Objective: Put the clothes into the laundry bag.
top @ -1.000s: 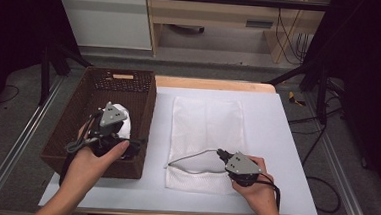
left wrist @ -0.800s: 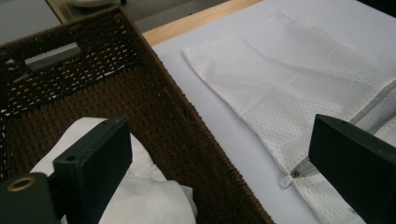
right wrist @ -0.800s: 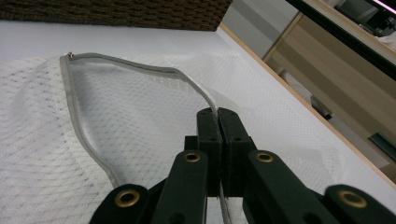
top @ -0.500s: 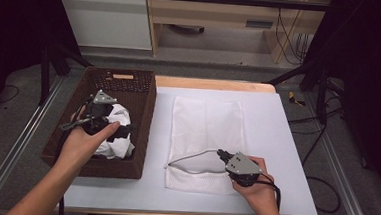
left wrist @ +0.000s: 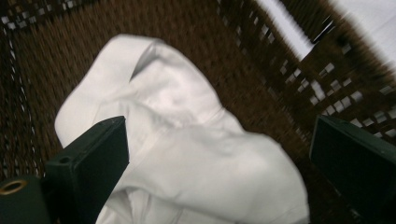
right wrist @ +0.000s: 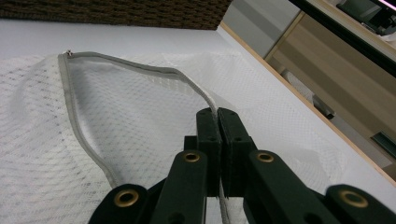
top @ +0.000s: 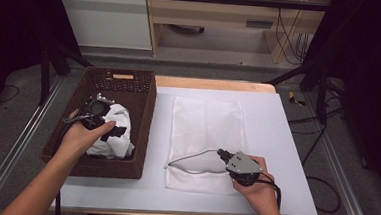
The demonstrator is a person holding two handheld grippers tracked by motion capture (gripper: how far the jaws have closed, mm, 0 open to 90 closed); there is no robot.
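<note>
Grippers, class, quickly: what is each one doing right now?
Left gripper: open, jaws either side of the white cloth in the basket.
Right gripper: closed on the mesh bag's zipper edge.

- The right gripper (right wrist: pixel 218 116) has two black jaws with brass screws, a grey three-cornered plate and a black cable.
- The left gripper (left wrist: pixel 219 149) has broad black jaws.
- The forearms are bare, without sleeves.

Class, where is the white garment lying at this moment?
In the high view, the white garment lies inside the brown wicker basket at the table's left, beneath the open left gripper.
</note>
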